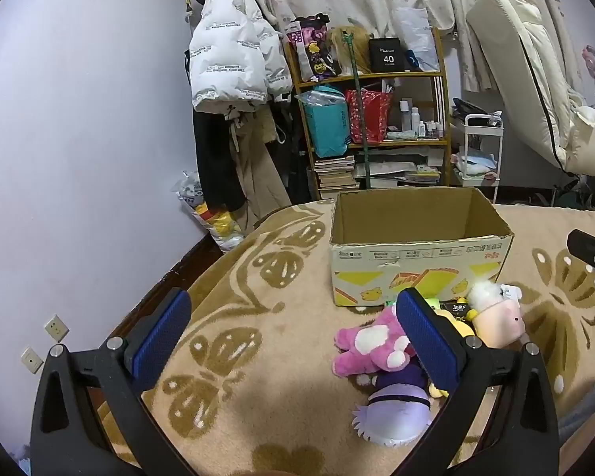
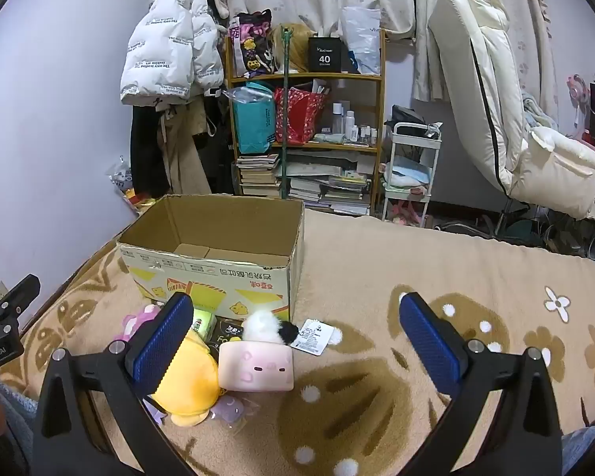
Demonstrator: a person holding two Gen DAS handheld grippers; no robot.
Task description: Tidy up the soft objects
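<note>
An open, empty cardboard box (image 1: 416, 261) stands on the beige patterned blanket; it also shows in the right wrist view (image 2: 214, 273). Soft toys lie in a heap in front of it: a pink plush (image 1: 371, 347), a purple-and-white plush (image 1: 396, 412), a pink square pig plush (image 1: 498, 319) (image 2: 258, 369) with a paper tag, and a yellow plush (image 2: 190, 380). My left gripper (image 1: 293, 341) is open and empty, left of the heap. My right gripper (image 2: 297, 345) is open and empty, above and just right of the pig plush.
A wooden shelf (image 1: 377, 119) with bags, books and bottles stands beyond the bed. A white jacket (image 1: 230, 59) hangs on the left. A white trolley (image 2: 412, 166) and a cream recliner (image 2: 527, 127) are at the right. The blanket (image 2: 436, 261) stretches right of the box.
</note>
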